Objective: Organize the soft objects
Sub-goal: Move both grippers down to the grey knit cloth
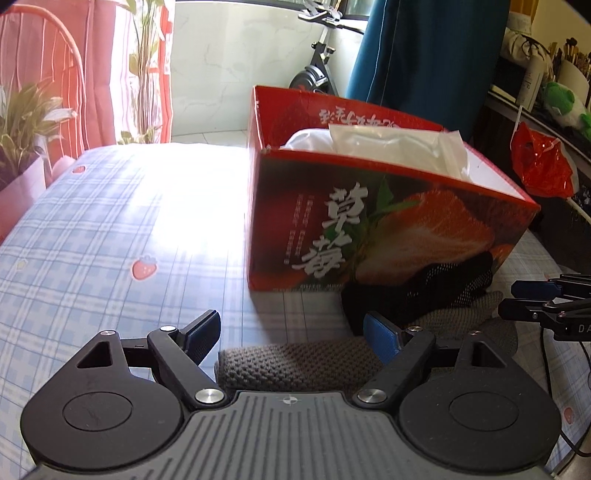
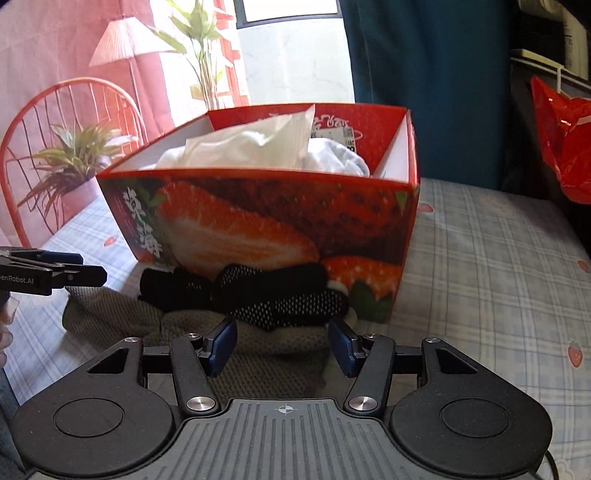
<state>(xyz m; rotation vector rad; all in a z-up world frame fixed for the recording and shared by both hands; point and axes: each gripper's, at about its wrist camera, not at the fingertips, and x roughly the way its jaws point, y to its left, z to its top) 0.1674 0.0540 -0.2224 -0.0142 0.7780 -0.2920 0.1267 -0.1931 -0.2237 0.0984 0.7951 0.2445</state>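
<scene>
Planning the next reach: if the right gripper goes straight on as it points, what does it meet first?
Likely the grey knit cloth between the right gripper's open fingers, then the black mesh cloth against the strawberry box; depth is unclear.

Strong daylight is pouring through a window (image 2: 288, 9) and washing out part of the blue plaid cloth with strawberry prints (image 1: 110, 229) that is covering the desk. Pink-red curtains (image 2: 55, 40) are hanging at the left, a red wire chair (image 2: 70, 107) and leafy potted plants (image 2: 70, 155) are standing before them. A dark teal curtain (image 2: 424, 74) is hanging at the right, beside a pale marbled wall (image 1: 240, 66).
</scene>
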